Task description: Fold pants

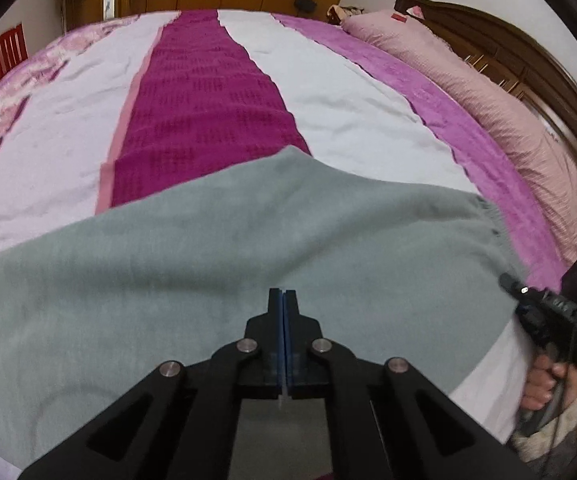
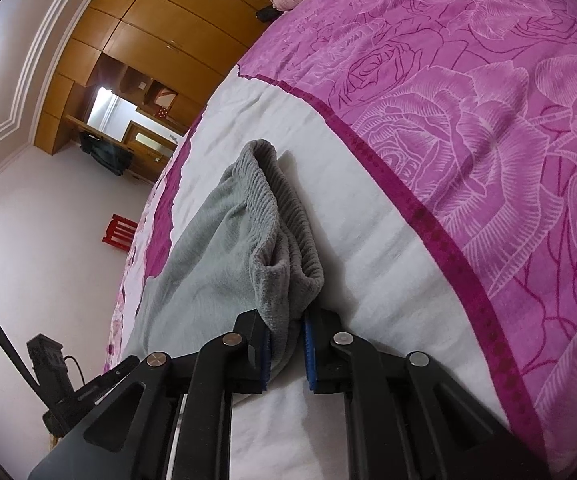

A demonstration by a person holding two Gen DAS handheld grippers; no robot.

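Grey pants (image 1: 216, 248) lie spread across a bed (image 1: 348, 120) covered in white, magenta and pink bands. The left gripper (image 1: 283, 300) hangs over the cloth with its blue-padded jaws pressed together on nothing visible. The right gripper (image 2: 286, 344), jaws part-way apart, clasps the bunched ribbed waistband (image 2: 288, 216) at the pants' near end. A pink pillow (image 1: 488, 112) lies along the dark headboard (image 1: 528, 52); wooden wardrobes (image 2: 168, 20) line the far wall.
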